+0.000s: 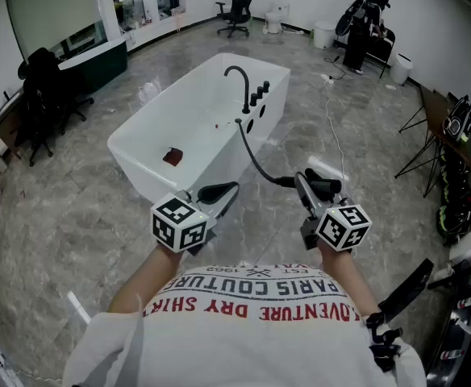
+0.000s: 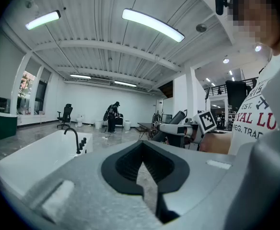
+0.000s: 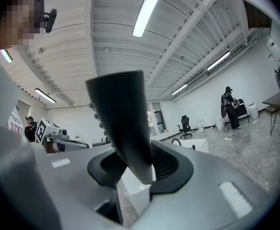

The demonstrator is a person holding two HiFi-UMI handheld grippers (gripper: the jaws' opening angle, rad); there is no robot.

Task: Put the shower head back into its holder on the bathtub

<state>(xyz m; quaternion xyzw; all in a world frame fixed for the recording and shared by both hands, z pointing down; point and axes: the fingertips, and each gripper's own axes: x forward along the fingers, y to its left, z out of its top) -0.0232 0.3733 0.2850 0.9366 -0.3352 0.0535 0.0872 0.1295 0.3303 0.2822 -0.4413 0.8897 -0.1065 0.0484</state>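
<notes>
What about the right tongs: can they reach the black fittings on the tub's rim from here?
Probably yes, with a step closer: only bare floor lies between the right tongs, gripping the shower head, and the fittings, and the hose has slack.

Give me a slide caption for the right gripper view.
Right gripper clamped on the dark shower head, white bathtub beyond.

Grey marble-look tile floor (image 1: 74,216) everywhere. The white bathtub (image 1: 140,172) sits right on it mid-room, with a black office chair (image 1: 237,9) by the far wall, a white bin (image 1: 401,68) far right, and a pale cable (image 1: 330,127) snaking beside the tub.
</notes>
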